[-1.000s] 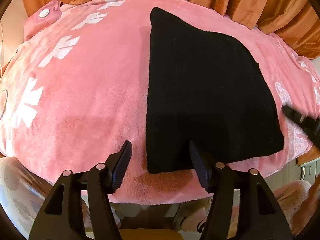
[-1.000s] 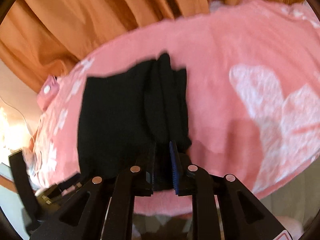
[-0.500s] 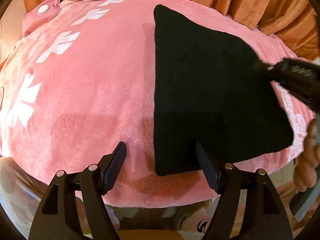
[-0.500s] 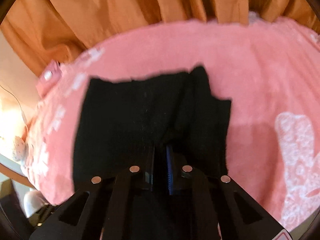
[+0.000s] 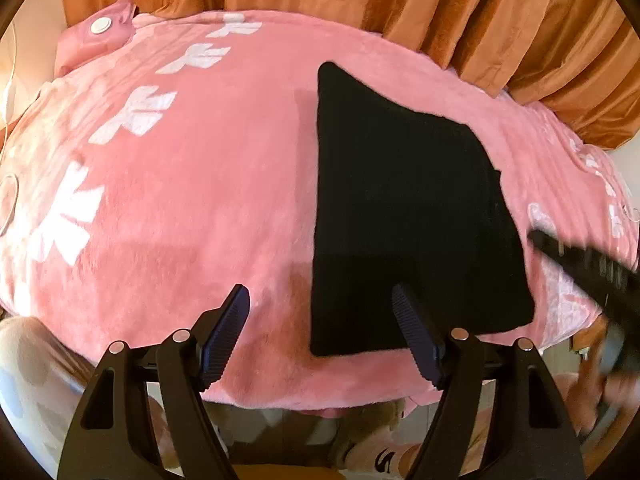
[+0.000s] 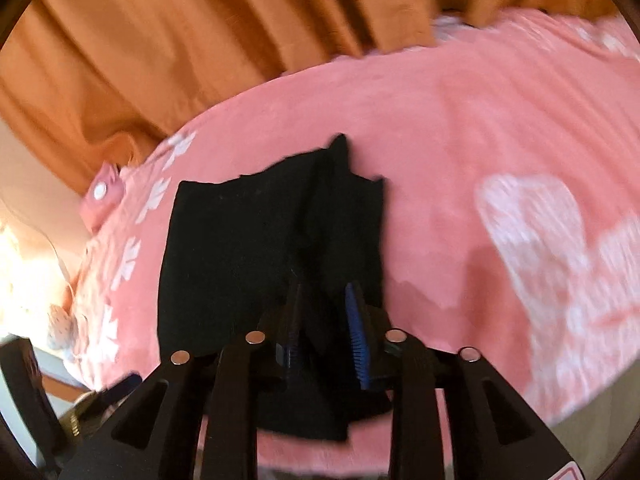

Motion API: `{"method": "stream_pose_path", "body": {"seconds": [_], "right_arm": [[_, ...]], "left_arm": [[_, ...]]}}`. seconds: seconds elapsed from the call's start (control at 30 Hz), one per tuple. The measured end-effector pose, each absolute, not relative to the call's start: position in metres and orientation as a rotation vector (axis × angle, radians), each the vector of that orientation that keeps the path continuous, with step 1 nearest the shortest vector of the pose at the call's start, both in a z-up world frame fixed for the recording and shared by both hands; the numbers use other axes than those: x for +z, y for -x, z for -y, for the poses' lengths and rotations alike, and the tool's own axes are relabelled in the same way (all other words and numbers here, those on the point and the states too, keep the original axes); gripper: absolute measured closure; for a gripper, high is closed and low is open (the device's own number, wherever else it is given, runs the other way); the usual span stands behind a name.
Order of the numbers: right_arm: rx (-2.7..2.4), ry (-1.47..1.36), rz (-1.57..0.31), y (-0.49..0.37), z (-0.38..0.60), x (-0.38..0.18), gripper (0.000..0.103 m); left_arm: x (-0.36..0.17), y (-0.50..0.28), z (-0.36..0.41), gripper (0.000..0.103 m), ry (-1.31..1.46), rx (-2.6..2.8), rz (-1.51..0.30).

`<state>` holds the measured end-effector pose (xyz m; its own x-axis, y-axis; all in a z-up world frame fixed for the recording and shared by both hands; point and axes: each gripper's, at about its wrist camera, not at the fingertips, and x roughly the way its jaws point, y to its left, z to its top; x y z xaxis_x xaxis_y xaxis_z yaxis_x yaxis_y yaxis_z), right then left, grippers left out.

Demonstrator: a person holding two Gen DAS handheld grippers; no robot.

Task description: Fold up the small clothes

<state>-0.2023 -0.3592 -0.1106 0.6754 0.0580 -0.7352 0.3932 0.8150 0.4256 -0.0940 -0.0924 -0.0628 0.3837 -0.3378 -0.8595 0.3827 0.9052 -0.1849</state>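
Note:
A black folded garment [image 5: 408,216] lies flat on the pink blanket [image 5: 192,184]. My left gripper [image 5: 320,332] is open and empty, hovering over the garment's near left corner, with its right finger over the cloth. My right gripper [image 6: 324,320] has its jaws slightly parted around a raised fold of the black garment [image 6: 248,248] at its near right edge. It also shows blurred at the right of the left wrist view [image 5: 580,264].
Orange curtains [image 5: 440,12] hang behind the pink blanket. White prints [image 5: 136,112] mark the blanket on the left. A pink tab with a white snap button [image 5: 100,24] sits at the far left corner. Patterned legs show below the blanket's near edge.
My right gripper swung over the garment and back toward its right edge with the cloth fold, and its jaws parted a little. My left gripper stayed open near the near left corner.

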Motion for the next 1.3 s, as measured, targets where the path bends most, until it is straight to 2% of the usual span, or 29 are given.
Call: {"method": "stream_pose_path", "body": {"seconds": [0.13,0.2,0.43,0.47,0.5,0.53,0.7,0.8,1.03,1.17,1.3], "right_arm": [[-0.141,-0.668,-0.880,0.223,0.342,-0.130,0.075],[-0.152,-0.667,-0.896,0.228,0.335,-0.140,0.067],[-0.180,-0.655,-0.902,0.217,0.332,-0.144,0.066],[-0.177,-0.648,-0.905,0.216,0.332,-0.144,0.071],[-0.168,-0.640,-0.905,0.214,0.329,-0.142,0.092],[-0.151,-0.637,-0.904,0.210,0.324,-0.136,0.096],[0.005,-0.461,-0.858,0.170,0.252,-0.080,0.097],[0.120,-0.345,-0.880,0.129,0.193,-0.066,0.097],[0.330,-0.204,-1.039,0.065,0.079,-0.105,0.098],[0.375,-0.183,-1.069,0.060,0.055,-0.115,0.098],[0.366,-0.288,-0.958,0.068,0.089,-0.080,0.099]], "left_arm": [[-0.078,0.094,0.092,0.031,-0.015,-0.467,-1.161],[-0.085,0.099,0.086,0.031,0.028,-0.473,-1.203],[-0.085,0.123,0.060,0.031,0.021,-0.476,-1.206],[-0.084,0.123,0.057,0.031,0.027,-0.477,-1.203],[-0.082,0.125,0.054,0.031,0.033,-0.477,-1.199],[-0.080,0.126,0.049,0.031,0.036,-0.478,-1.194],[-0.077,0.137,0.027,0.031,0.029,-0.472,-1.178],[-0.082,0.147,0.009,0.031,0.037,-0.465,-1.205],[-0.096,0.165,-0.045,0.031,0.091,-0.360,-1.275],[-0.096,0.162,-0.057,0.031,0.109,-0.319,-1.274],[-0.085,0.160,-0.047,0.031,0.107,-0.331,-1.243]]}}
